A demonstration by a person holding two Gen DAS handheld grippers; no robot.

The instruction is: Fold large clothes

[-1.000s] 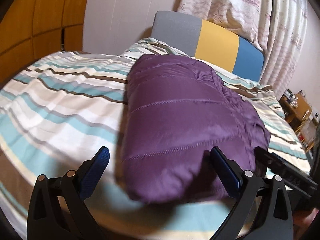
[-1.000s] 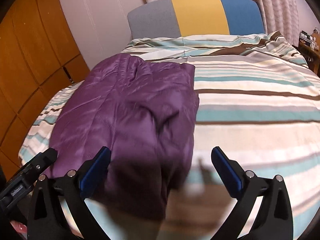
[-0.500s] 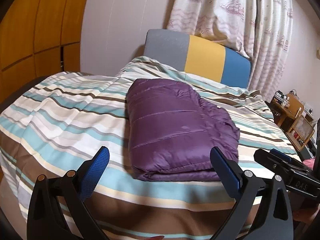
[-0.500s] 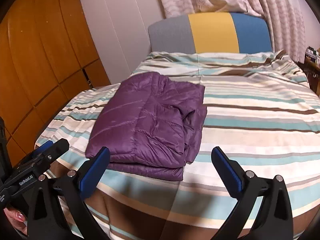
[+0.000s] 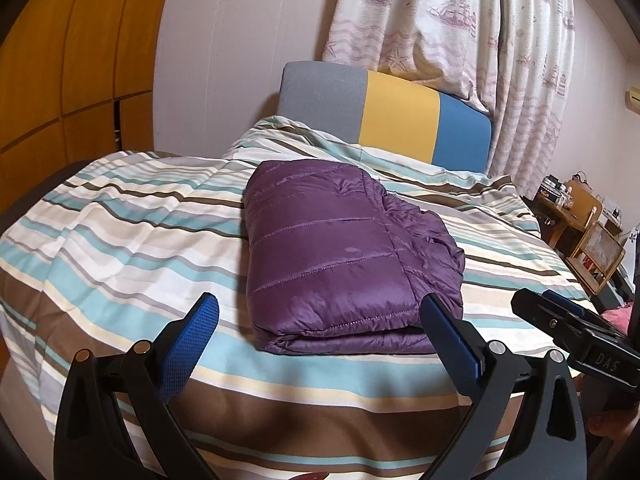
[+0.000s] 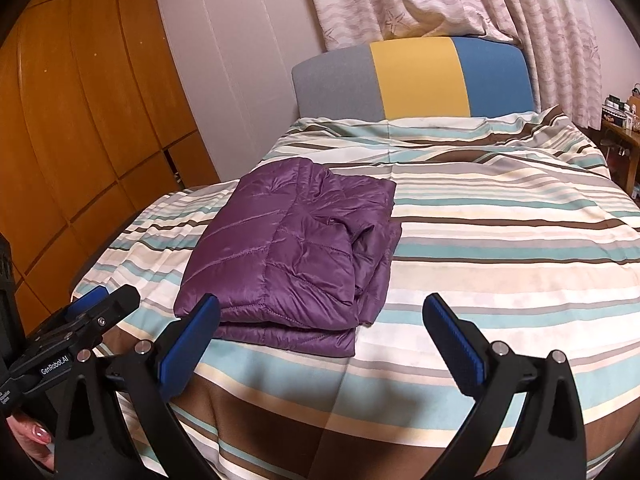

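Left wrist view: striped bed (image 5: 120,240) under folded purple jacket (image 5: 336,256), both grippers' fingers apart.

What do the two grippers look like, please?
Both the left gripper and the right gripper have black curved arms with silver rivets and blue ribbed fingers. One body reads "GenRobot.AI", the other "DAS".

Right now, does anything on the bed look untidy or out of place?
Slightly: the purple jacket lies folded on the striped bedcover, but its right edge bunches loosely and the layers do not line up. Nothing else stands out.
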